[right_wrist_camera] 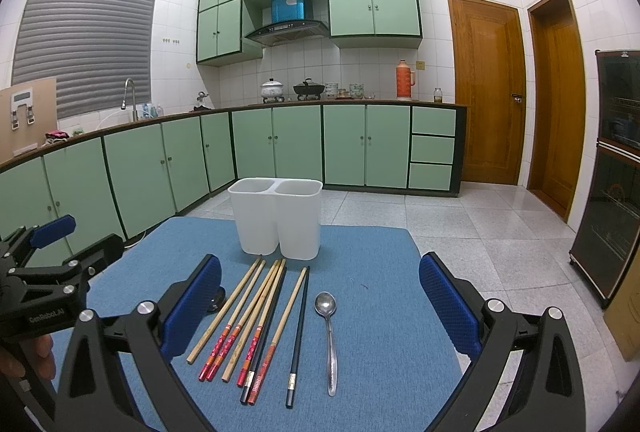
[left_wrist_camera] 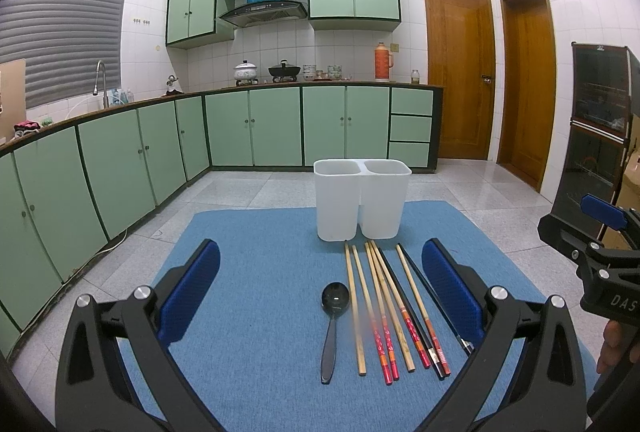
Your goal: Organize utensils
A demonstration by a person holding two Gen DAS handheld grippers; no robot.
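Observation:
A white two-compartment holder stands upright at the far side of a blue mat. Several chopsticks lie side by side in front of it. A black spoon lies to their left; only its bowl shows in the right wrist view. A silver spoon lies to their right. My left gripper is open above the black spoon and chopsticks. My right gripper is open above the chopsticks and silver spoon. Both are empty.
Green kitchen cabinets run along the back and left, with a sink tap and pots on the counter. Two wooden doors stand at the right. A dark cabinet stands at the far right on the tiled floor.

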